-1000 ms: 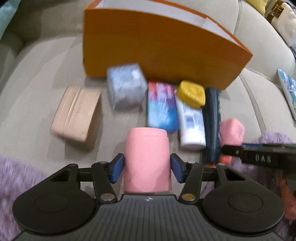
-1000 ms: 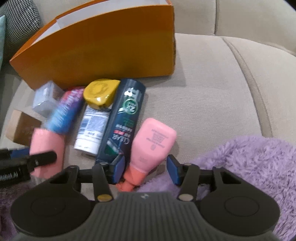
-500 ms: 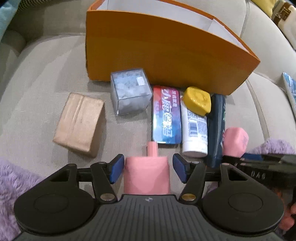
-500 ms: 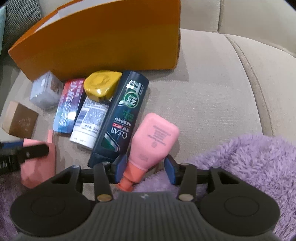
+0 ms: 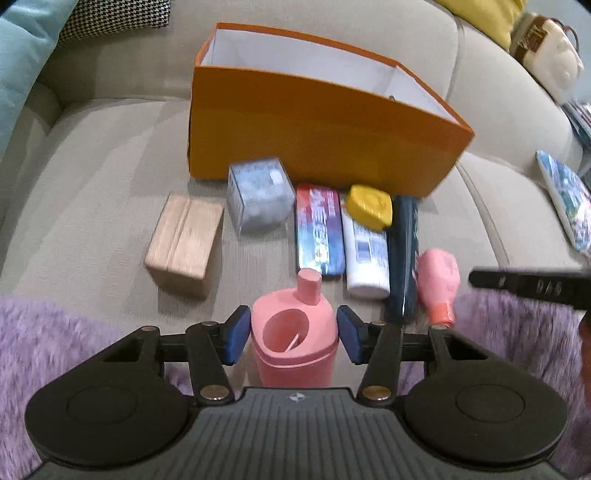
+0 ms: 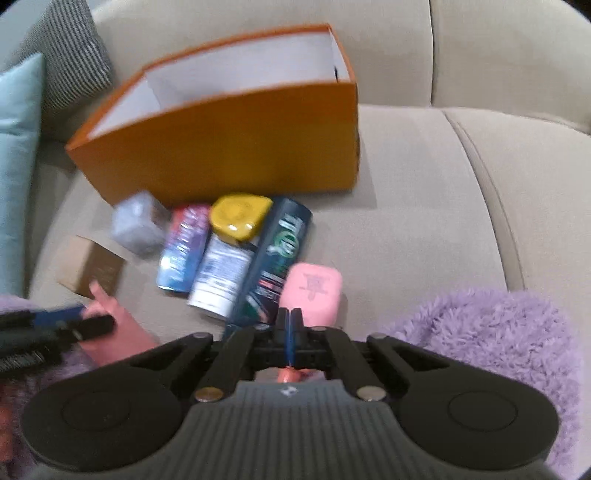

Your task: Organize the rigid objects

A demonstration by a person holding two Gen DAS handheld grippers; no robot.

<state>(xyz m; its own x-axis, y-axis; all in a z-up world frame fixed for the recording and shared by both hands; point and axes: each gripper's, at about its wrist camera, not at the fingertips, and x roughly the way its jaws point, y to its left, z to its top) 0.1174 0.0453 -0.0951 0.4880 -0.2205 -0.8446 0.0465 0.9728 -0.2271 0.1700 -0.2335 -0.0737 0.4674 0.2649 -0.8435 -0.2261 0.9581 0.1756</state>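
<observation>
An open orange box (image 5: 317, 129) with a white inside stands on the beige sofa. In front of it lie a tan block (image 5: 184, 243), a clear cube (image 5: 258, 194), a toothpaste box (image 5: 318, 230), a white bottle with a yellow cap (image 5: 369, 206), a dark blue shampoo bottle (image 5: 402, 251) and a pink bottle (image 6: 314, 290) with an orange cap. My left gripper (image 5: 291, 334) holds a pink spouted container (image 5: 295, 336); its jaws are closing and the pads press on its sides. My right gripper (image 6: 290, 325) is shut, empty, just above the pink bottle's neck.
A fluffy purple blanket (image 6: 498, 339) covers the sofa's near edge on both sides. A teal cushion (image 6: 18, 166) and a checked cushion (image 5: 114, 14) sit at the left. A patterned pouch (image 5: 565, 206) lies at the right, and bags are at the far right.
Both grippers rose and drew back, so the box's inside now shows. The right jaws shut from around the pink bottle's neck. The pink container now shows its top.
</observation>
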